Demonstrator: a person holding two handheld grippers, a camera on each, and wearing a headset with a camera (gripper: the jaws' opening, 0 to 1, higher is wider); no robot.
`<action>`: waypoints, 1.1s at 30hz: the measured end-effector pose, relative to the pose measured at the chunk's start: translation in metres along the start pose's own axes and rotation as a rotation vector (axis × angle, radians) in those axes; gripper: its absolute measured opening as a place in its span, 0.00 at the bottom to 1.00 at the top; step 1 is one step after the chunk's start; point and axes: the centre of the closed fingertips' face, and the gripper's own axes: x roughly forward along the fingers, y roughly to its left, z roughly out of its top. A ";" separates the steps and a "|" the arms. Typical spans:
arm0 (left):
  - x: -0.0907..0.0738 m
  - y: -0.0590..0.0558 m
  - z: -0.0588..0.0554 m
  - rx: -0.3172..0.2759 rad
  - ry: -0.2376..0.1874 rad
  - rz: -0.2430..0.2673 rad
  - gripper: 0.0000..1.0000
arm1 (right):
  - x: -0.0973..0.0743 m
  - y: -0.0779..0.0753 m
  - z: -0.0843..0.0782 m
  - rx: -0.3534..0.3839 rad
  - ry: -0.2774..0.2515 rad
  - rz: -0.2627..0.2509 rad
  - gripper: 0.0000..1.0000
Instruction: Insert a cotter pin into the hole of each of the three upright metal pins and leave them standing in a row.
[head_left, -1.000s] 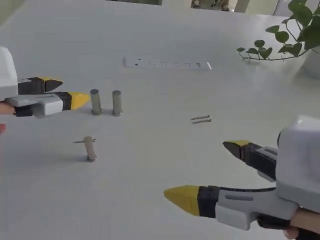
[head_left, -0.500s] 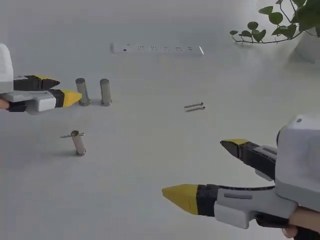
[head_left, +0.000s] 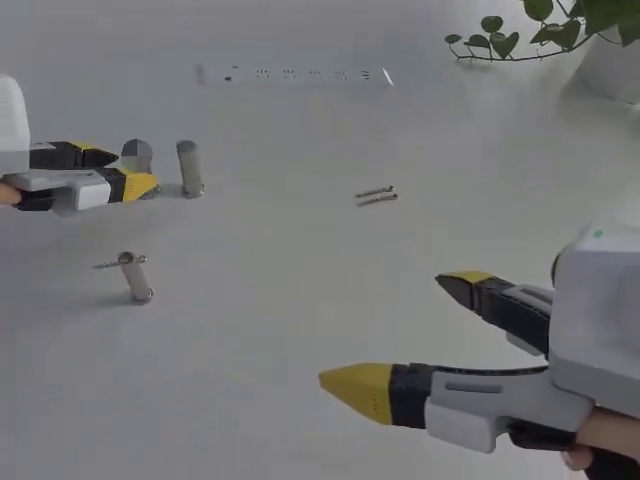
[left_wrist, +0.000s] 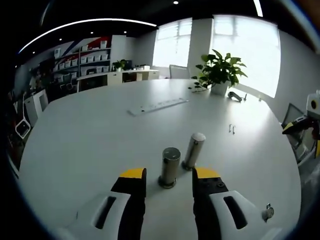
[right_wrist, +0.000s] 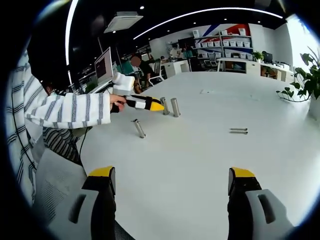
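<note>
One metal pin (head_left: 135, 277) fitted with cotter pin (head_left: 110, 264), toward left edge of table (head_left: 300, 300). Two bare pins (head_left: 188, 168) left to do; one straddled, unclamped, by open left gripper (head_left: 130, 170). Two loose cotter pins (head_left: 375, 196) mid-table. Empty right gripper (head_left: 385, 330) held wide open.

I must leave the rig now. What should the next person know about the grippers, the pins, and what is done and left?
Left gripper: open, jaws on either side of one bare metal pin, not clamped.
Right gripper: open, empty, apart from the parts.
Second bare pin stands beside the first.
Third pin, with an inserted cotter pin, stands apart, nearer the person.
Two loose cotter pins lie together on the table.
Done: one pin. Left: two insertions, then a row of three.
</note>
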 end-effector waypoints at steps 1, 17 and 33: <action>0.002 -0.001 -0.001 0.002 0.006 -0.004 0.33 | 0.000 0.000 0.000 0.001 0.001 0.000 0.92; 0.005 -0.001 -0.004 0.047 0.022 -0.032 0.15 | 0.003 0.006 -0.007 0.022 0.011 0.006 0.92; 0.011 -0.009 -0.002 0.061 0.017 -0.040 0.10 | 0.005 0.007 -0.011 0.027 0.021 0.009 0.91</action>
